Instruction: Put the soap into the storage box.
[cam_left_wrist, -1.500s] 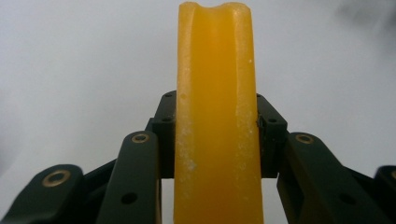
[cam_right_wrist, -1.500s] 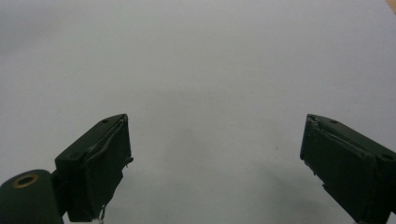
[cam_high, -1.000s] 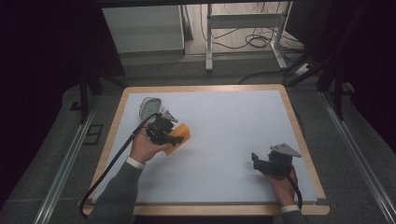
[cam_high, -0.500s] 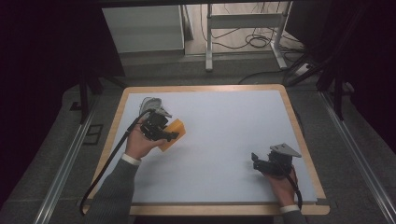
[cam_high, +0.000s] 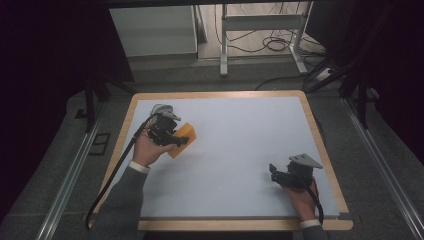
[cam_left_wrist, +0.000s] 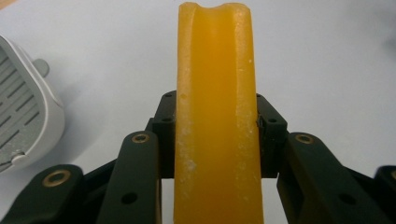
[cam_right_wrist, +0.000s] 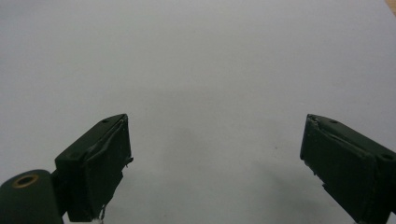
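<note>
Clenched on the orange sponge, left gripper jaws hold it lengthwise, upper left; right gripper gapes empty.

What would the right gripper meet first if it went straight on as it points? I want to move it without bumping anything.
Nothing, it seems: the right gripper, jaws open, faces bare white table as far as its view shows. Its height above the surface is unclear.

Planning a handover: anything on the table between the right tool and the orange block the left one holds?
No. In the high view only bare white tabletop separates the right tool from the orange block.
</note>
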